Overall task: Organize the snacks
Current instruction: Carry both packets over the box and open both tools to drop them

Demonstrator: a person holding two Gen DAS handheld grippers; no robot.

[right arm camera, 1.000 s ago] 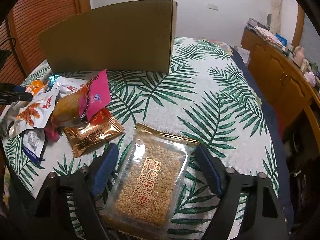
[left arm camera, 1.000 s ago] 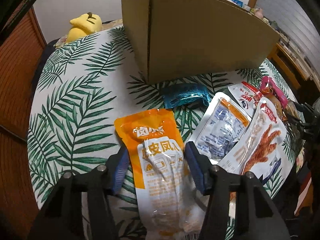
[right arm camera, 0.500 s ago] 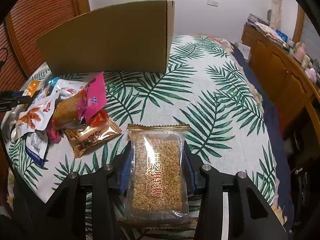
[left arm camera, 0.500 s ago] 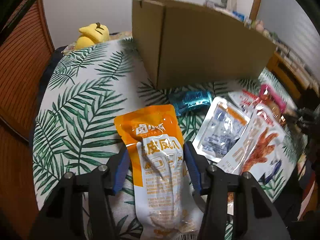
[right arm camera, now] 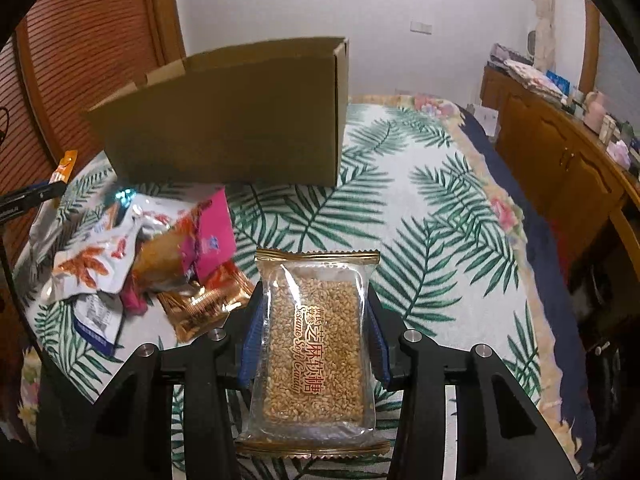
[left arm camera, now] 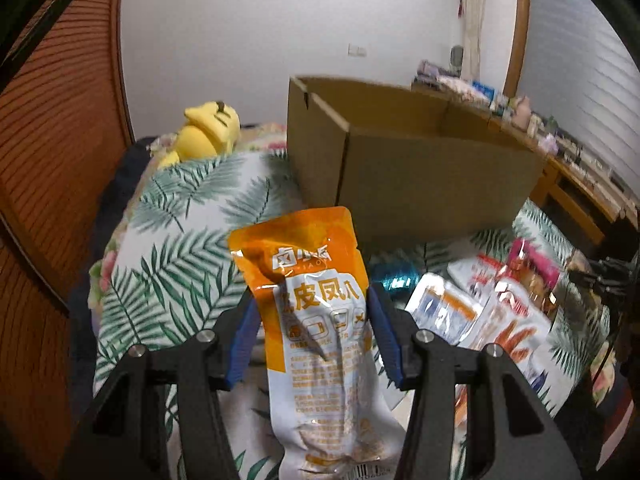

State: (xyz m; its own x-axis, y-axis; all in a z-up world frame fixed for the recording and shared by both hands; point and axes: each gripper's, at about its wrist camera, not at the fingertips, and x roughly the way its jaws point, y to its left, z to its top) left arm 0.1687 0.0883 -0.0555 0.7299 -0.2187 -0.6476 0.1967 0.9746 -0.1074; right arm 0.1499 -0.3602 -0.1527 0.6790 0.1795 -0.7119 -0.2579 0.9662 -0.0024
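Left wrist view: left gripper point(left arm camera: 314, 326) clamped on the orange pouch point(left arm camera: 316, 316), blue pads pressing both long edges. Pouch's long axis runs along the fingers, top end pointing away toward the cardboard box point(left arm camera: 416, 184). Pouch looks lifted clear of the leaf-print cloth point(left arm camera: 168, 264). Box sits just beyond the pouch tip, open top visible, looks empty from here. Loose snack pile point(left arm camera: 492, 304) lies to the right on the cloth, near the box front. Yellow plush toy point(left arm camera: 208, 128) far left, irrelevant.

Right wrist view: right gripper point(right arm camera: 316, 320) clamped on the sesame candy pack point(right arm camera: 316, 340), pads on both long sides, long axis again along the fingers. Pack held above the cloth. Box point(right arm camera: 224, 136) lies ahead and to the left, well apart from the pack; the opening isn't visible from this side. Snack pile point(right arm camera: 140, 264) is left of the gripper, between it and the box.

Judgement: both packs go forward into the box; the left hand seems nearer the opening, so it probably drops first.
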